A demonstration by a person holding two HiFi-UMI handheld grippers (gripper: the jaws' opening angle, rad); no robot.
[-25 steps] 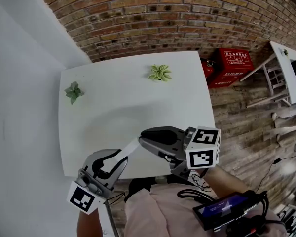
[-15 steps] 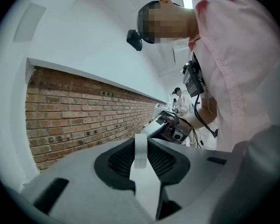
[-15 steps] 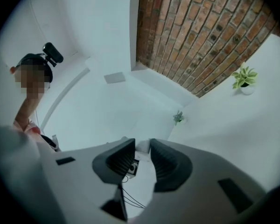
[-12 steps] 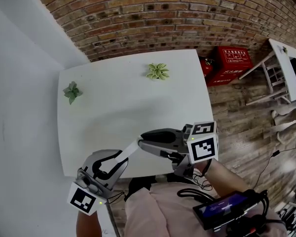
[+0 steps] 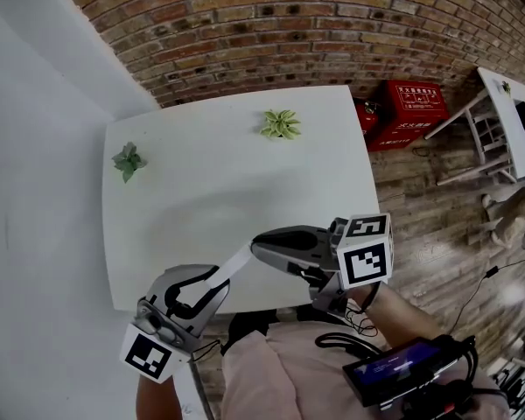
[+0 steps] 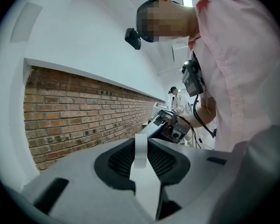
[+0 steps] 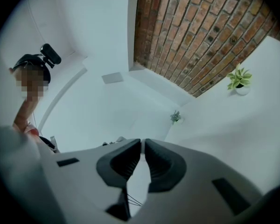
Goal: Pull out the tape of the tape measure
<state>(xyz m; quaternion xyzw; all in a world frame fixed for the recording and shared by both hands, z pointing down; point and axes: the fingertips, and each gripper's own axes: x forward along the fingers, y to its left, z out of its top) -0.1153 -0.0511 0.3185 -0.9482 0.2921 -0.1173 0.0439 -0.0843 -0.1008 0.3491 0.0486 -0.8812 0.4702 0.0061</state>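
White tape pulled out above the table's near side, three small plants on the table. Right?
Not three. The head view shows two plants on the table: one near its left edge and one at its far side. The rest stands: the white tape is pulled out above the table's near side.

Left gripper (image 5: pixel 215 280), low at the person's left, points up and to the right; its jaws stand part-way apart, clamped on the tape measure (image 6: pixel 147 190). Right gripper (image 5: pixel 255 250) lies about level and points left, its tips near the left gripper's. Its jaws have just been closing, with the tape (image 5: pixel 234 263) pinched between them.
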